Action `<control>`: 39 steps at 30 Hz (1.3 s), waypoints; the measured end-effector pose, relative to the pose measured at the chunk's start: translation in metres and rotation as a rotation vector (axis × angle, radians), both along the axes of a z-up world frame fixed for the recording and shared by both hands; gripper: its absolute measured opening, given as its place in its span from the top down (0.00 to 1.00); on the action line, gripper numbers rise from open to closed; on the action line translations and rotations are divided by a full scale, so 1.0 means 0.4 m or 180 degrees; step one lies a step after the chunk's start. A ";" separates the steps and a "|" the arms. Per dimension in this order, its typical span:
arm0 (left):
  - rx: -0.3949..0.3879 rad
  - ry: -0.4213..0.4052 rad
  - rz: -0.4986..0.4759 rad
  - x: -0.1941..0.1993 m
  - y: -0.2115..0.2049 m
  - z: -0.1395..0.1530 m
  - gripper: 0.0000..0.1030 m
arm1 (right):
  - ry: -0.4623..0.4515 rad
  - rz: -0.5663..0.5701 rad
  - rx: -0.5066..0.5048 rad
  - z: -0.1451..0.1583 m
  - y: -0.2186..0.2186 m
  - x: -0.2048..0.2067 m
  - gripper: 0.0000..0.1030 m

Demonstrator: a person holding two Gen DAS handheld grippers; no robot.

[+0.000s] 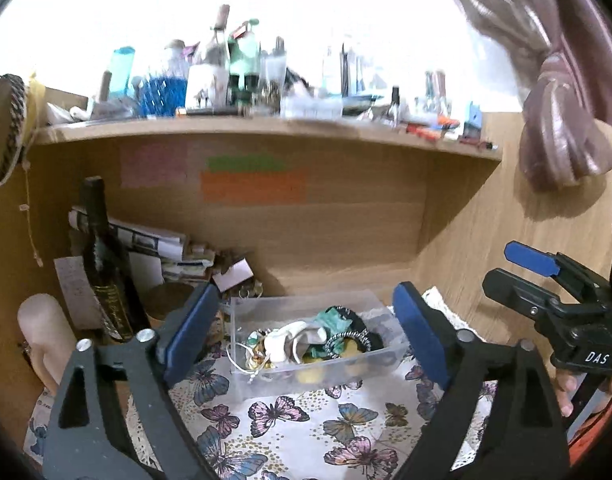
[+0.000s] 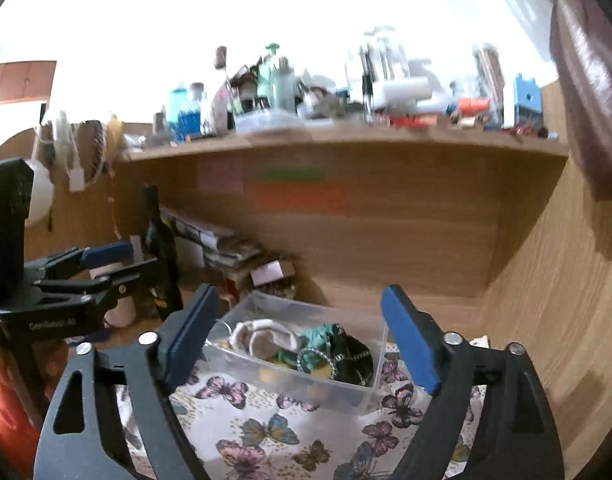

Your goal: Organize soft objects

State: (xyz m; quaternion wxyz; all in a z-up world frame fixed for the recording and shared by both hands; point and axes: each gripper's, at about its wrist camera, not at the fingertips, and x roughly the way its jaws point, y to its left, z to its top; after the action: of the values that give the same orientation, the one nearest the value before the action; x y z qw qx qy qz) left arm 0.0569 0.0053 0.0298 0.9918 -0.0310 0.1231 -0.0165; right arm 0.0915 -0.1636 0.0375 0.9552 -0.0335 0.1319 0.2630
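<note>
A clear plastic box (image 1: 241,376) sits on a butterfly-print cloth (image 1: 306,432) inside a wooden desk nook. It holds soft things: white, green and black scrunchies and hair ties (image 1: 330,332) over yellow balls. My left gripper (image 1: 306,336) is open and empty, its blue pads standing either side of the box, a little short of it. The right gripper (image 1: 522,268) shows at the right edge there. In the right wrist view the box (image 2: 346,398) lies between the open, empty right gripper (image 2: 301,340). The left gripper (image 2: 93,268) is at the left.
A dark wine bottle (image 1: 105,272) stands left of the box, with a pale candle (image 1: 45,332) and stacked papers (image 1: 161,248). A cluttered shelf (image 1: 265,128) runs overhead. The wooden side wall (image 2: 566,300) closes the right. A mauve curtain (image 1: 558,120) hangs upper right.
</note>
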 end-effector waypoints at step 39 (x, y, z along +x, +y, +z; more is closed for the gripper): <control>0.0025 -0.0275 -0.0017 -0.115 -0.033 0.018 0.00 | -0.0334 -0.0065 0.0137 0.038 -0.008 -0.132 0.00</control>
State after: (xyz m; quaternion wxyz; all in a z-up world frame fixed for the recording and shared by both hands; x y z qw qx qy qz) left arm 0.0111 -0.0078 0.0372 0.9962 -0.0260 0.0802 -0.0200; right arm 0.0388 -0.1668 0.0529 0.9639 -0.0253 0.0762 0.2539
